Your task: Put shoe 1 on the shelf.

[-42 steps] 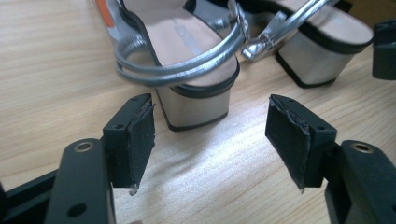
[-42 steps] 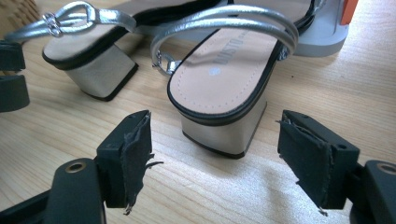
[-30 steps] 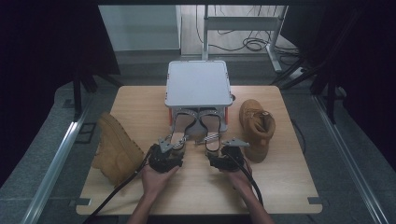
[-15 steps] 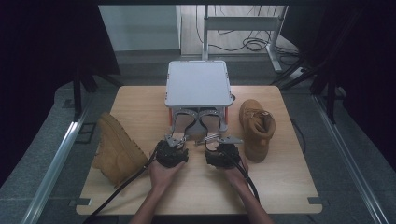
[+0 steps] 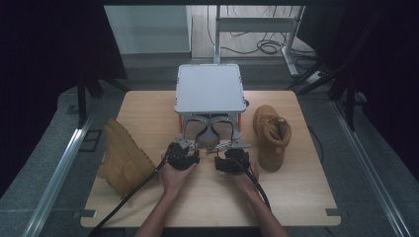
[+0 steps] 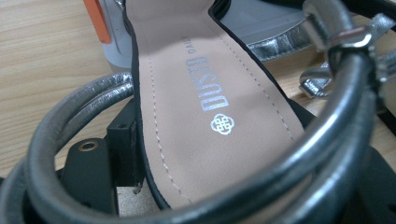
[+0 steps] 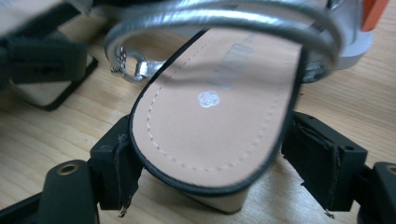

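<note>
Two silver-strapped sandals, the left one (image 5: pixel 193 127) and the right one (image 5: pixel 221 127), lie side by side on the table with their toes under a grey box (image 5: pixel 210 89). My left gripper (image 5: pixel 185 145) reaches the left sandal's heel. In the left gripper view the tan insole (image 6: pixel 210 107) lies between the jaws, which have just been closing, and the left pad (image 6: pixel 123 154) touches the sole's edge. My right gripper (image 5: pixel 228 146) holds the right sandal (image 7: pixel 219 107) at the heel. Both of its pads (image 7: pixel 116 163) press on the sole's black rim.
A tan boot (image 5: pixel 121 158) lies on its side at the table's left edge. A second tan boot (image 5: pixel 272 133) stands upright right of the sandals. The grey box has orange latches (image 6: pixel 97 21). Bare wooden tabletop (image 5: pixel 296 192) spreads in front of the hands.
Both hands have slid a little forward, toward the box, bringing the jaws around the sandals' heels. The boots and the box have stayed put.
</note>
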`<state>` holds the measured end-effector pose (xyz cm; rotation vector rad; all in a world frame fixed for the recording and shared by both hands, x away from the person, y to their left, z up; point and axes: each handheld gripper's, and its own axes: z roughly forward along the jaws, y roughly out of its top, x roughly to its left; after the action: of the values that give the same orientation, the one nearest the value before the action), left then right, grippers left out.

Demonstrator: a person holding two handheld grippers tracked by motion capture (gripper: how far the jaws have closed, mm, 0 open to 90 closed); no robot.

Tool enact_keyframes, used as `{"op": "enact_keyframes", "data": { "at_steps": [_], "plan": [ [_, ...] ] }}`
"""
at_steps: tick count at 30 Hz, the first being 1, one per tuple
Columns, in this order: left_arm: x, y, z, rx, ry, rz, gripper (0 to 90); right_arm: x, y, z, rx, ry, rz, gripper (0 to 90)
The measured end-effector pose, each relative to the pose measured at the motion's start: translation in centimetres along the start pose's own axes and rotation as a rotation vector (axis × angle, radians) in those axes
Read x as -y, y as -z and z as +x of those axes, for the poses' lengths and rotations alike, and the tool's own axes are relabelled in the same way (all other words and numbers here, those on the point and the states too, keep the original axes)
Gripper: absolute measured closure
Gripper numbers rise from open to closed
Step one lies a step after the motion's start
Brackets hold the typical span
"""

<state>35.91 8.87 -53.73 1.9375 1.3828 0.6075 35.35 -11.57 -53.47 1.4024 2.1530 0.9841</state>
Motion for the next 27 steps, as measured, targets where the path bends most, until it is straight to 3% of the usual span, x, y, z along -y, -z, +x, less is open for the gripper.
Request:
{"op": "enact_keyframes", "data": {
  "at_steps": [3,7,16,22,27],
  "plan": [
    [-0.2,-0.1,-0.1,-0.006,0.019,-0.004,36.3,0.1,-0.3,0.2,0.017,-0.013,-0.005,30.2],
    [-1.0,-0.1,-0.2,-0.018,0.058,-0.037,36.8,0.0,-0.3,0.4,0.031,-0.017,-0.001,30.9],
    [-2.5,-1.5,-0.2,-0.077,0.078,-0.070,37.6,-0.2,-0.2,0.5,0.034,-0.030,0.014,31.5],
    [-3.3,-2.5,-0.1,-0.097,0.092,-0.076,37.6,-0.2,-0.2,0.5,0.038,-0.038,0.020,31.7],
    [-3.9,-3.0,0.2,-0.101,0.131,-0.097,37.8,-0.3,-0.1,0.5,0.043,-0.042,0.027,32.0]
  ]
}}
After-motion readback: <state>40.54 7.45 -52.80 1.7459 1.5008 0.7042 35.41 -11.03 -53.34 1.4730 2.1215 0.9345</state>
